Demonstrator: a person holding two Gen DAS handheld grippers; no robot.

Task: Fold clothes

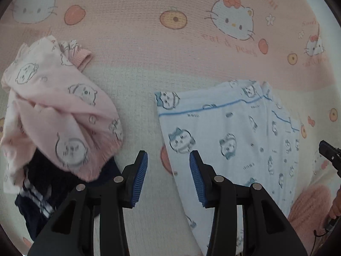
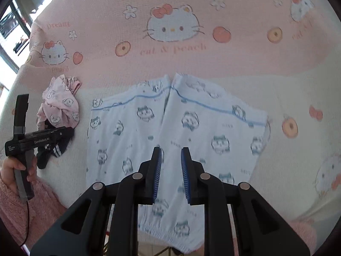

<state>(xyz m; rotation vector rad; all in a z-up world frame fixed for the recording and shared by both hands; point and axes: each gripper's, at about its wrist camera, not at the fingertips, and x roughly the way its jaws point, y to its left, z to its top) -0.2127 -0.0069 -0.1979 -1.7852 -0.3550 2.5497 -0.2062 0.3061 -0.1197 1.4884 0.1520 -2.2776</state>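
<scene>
Flat, soft pale-blue cat-print trousers lie right of a crumpled pink cat-print garment (atop dark navy fabric); left gripper and right gripper both gape empty.

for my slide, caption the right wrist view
Open right tool hovering above light blue pyjama trousers spread on a pink cat-print blanket.

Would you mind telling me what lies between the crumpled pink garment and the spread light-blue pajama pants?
Only bare bedsheet separates the pink garment from the blue pants; the left wrist view shows it best.
</scene>
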